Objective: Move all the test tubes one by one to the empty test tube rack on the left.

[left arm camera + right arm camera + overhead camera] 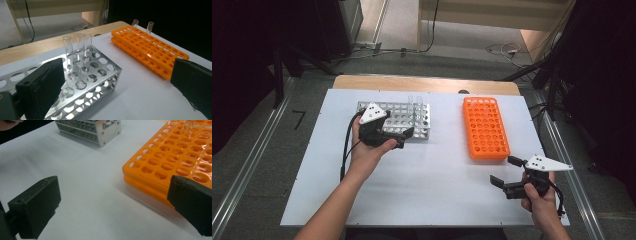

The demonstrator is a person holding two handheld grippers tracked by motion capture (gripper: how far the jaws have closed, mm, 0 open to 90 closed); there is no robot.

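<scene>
three clear glass tubes (80,47) stand upper left in the metal rack (100,75). thin, light, slick, probably breakable, so pinch mid-barrel gently. left gripper (404,136) wide open and empty, right gripper (504,172) too.

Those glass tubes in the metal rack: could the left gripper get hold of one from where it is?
Probably yes: the left gripper is open beside the metal rack, and the glass tubes stand upright with nothing above them.
</scene>
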